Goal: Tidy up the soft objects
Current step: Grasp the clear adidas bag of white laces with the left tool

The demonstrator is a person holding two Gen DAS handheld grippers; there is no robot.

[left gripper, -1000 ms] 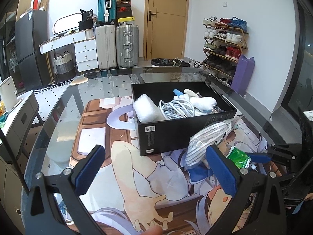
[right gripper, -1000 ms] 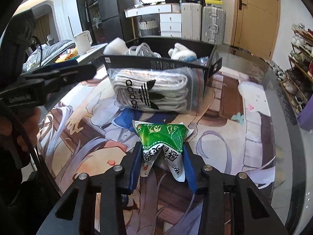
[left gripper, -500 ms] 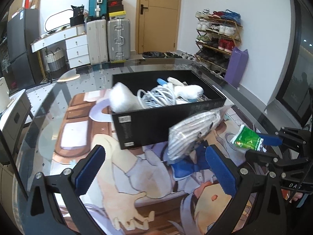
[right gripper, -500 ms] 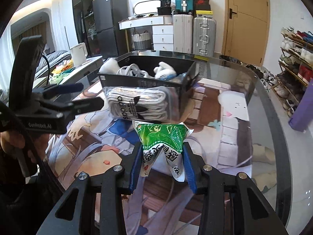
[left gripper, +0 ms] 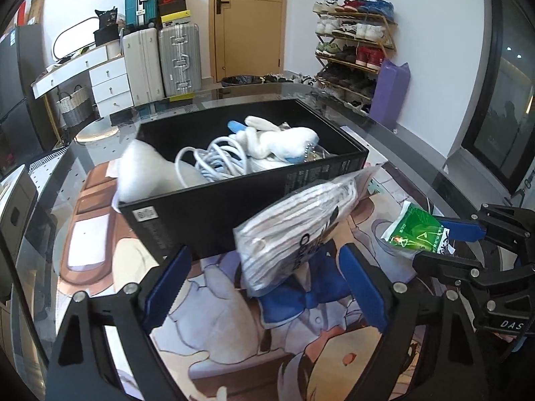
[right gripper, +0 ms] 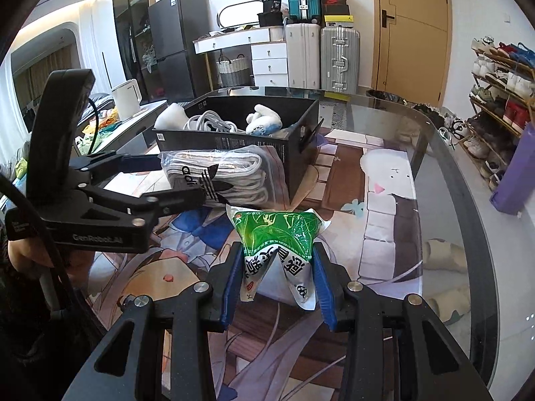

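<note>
Socks (left gripper: 297, 230) in clear bag, leaning on box (left gripper: 214, 214), long way slanting up and right, just ahead between closing left tongs (left gripper: 265, 292), not yet pinched; right tongs (right gripper: 277, 287) squeezing green pack (right gripper: 277, 237) off to the right.

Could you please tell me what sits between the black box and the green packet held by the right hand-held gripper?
The clear bag of white socks leans against the black box, directly beyond the green packet; the right wrist view shows it.
</note>
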